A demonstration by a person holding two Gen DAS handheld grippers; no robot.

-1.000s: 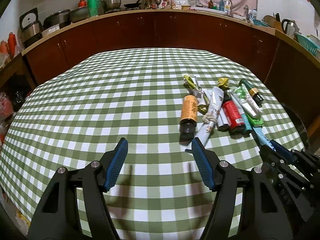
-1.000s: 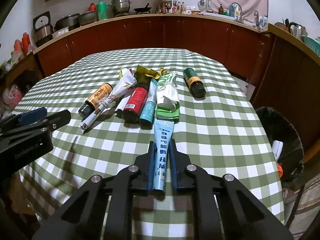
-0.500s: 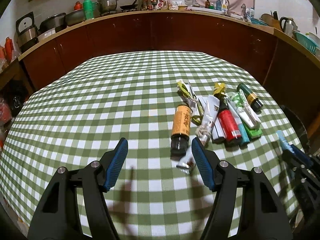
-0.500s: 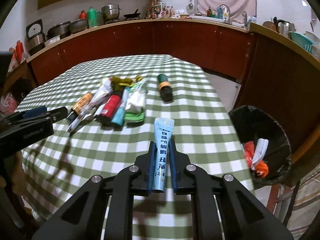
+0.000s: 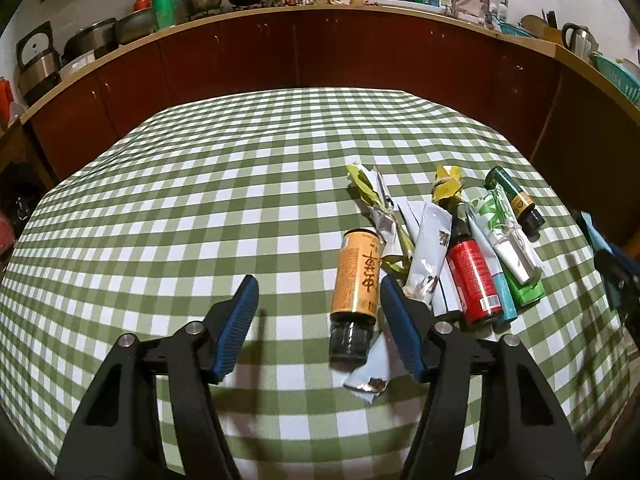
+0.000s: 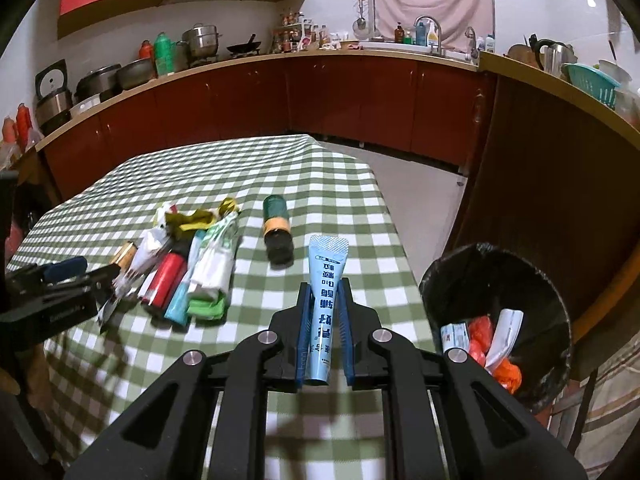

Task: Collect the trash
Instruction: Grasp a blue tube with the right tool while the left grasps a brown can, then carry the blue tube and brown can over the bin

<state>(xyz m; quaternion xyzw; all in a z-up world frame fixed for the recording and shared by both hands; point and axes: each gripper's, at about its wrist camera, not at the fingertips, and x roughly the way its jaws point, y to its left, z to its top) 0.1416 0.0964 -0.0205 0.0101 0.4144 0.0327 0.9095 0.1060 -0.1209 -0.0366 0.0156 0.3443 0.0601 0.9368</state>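
My right gripper (image 6: 325, 308) is shut on a light blue tube (image 6: 325, 292) and holds it above the table's right edge, left of a black bin (image 6: 452, 276) that holds wrappers. My left gripper (image 5: 318, 312) is open over the checked table (image 5: 200, 220); an orange bottle (image 5: 357, 276) lies just inside its right finger (image 5: 396, 320). A pile of trash lies to the right: a silver wrapper (image 5: 428, 256), a red can (image 5: 474, 280), a green-white packet (image 5: 506, 236) and a dark green bottle (image 5: 516, 200), which also shows in the right wrist view (image 6: 276, 224).
Dark red kitchen cabinets with a counter (image 5: 320, 12) full of pots and bottles run behind the table. A curved wooden counter (image 6: 560, 152) stands right of the bin. The right gripper shows at the left view's right edge (image 5: 616, 268).
My right gripper has lifted the blue tube off the table and carried it right, toward the bin. My left gripper has moved closer to the orange bottle.
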